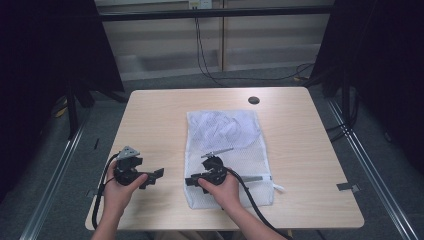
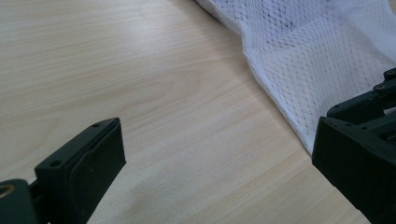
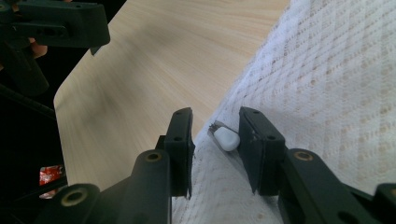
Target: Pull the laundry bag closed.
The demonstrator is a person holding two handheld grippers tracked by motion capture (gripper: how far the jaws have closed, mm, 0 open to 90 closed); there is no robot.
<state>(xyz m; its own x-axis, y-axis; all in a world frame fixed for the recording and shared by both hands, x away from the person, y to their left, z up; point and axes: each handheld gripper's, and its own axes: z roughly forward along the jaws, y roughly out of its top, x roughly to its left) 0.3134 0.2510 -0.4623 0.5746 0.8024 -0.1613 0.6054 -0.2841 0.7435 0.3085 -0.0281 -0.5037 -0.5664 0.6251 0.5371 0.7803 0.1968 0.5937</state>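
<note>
Wooden table (image 1: 150,120), zipper pull (image 3: 226,138) between right gripper (image 3: 215,140) jaws

Bench (image 1: 150,115): light wood top, rounded corners, bare surface sound. 1 round dark grommet hole (image 1: 253,100) sits near the far edge, toward the far right corner. Grey carpet floor (image 1: 165,80) surrounds the bench. Black cables (image 1: 210,70) trail across the floor beyond the far edge. Black curtains (image 1: 45,60) hang at both sides. Metal rails (image 1: 370,165) run along the floor on each side.
</note>
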